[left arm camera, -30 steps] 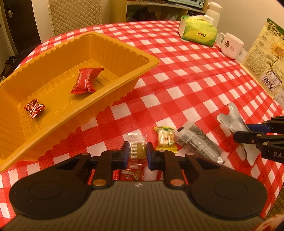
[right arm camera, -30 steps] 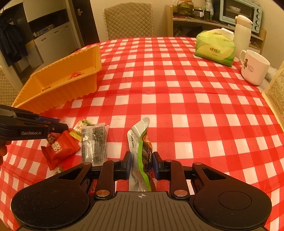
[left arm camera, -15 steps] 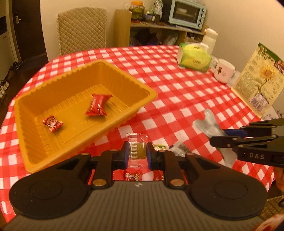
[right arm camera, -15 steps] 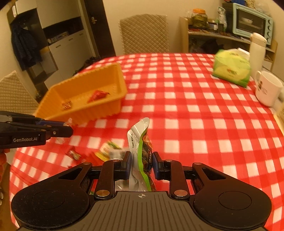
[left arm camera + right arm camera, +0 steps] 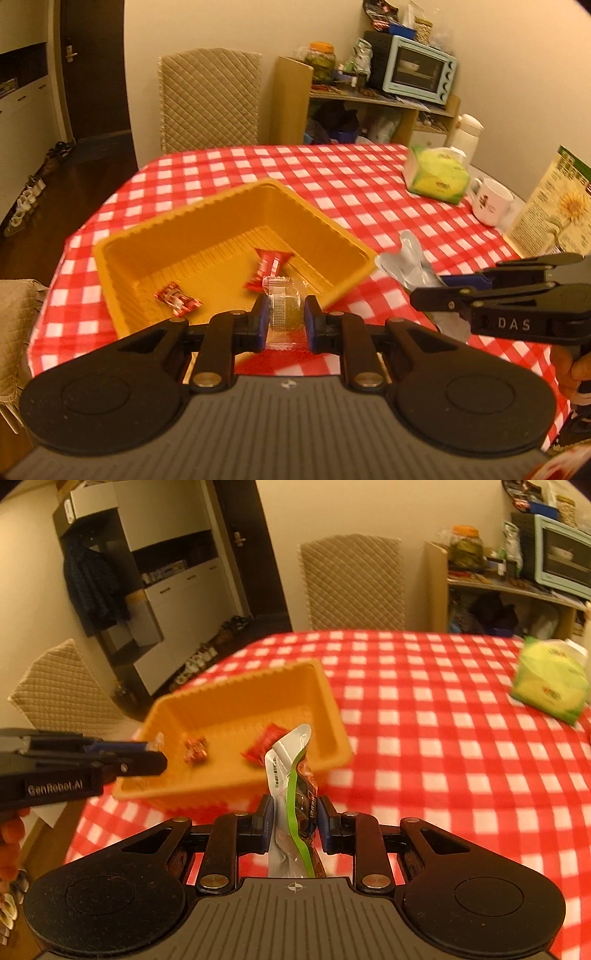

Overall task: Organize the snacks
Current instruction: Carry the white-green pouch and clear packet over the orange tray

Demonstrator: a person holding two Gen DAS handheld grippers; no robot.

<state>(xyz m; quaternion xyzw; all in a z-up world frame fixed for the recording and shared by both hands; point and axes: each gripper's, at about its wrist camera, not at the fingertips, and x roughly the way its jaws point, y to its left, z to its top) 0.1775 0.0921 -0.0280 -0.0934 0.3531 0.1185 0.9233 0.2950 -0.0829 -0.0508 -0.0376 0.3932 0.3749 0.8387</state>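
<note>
An orange tray (image 5: 155, 236) (image 5: 229, 686) sits on the red checked table and holds a red packet (image 5: 267, 267) (image 5: 264, 744) and a small red candy (image 5: 177, 297) (image 5: 195, 751). My left gripper (image 5: 285, 319) is shut on a small clear packet with a greenish sweet (image 5: 282, 310), held above the tray's near rim. It shows in the right wrist view (image 5: 147, 755) too. My right gripper (image 5: 293, 814) is shut on a silver, green-edged pouch (image 5: 290, 768), held just right of the tray; the pouch shows in the left wrist view (image 5: 410, 264).
A green tissue pack (image 5: 437, 179) (image 5: 550, 690), a white mug (image 5: 493, 201), a white flask (image 5: 467, 134) and a sunflower-print carton (image 5: 557, 210) stand at the table's right. A quilted chair (image 5: 210, 99) stands behind the table. A shelf with a toaster oven (image 5: 419, 70) lines the wall.
Both grippers have risen from the table with their packets and moved toward the tray. The loose snacks at the table's front have dropped out of view.
</note>
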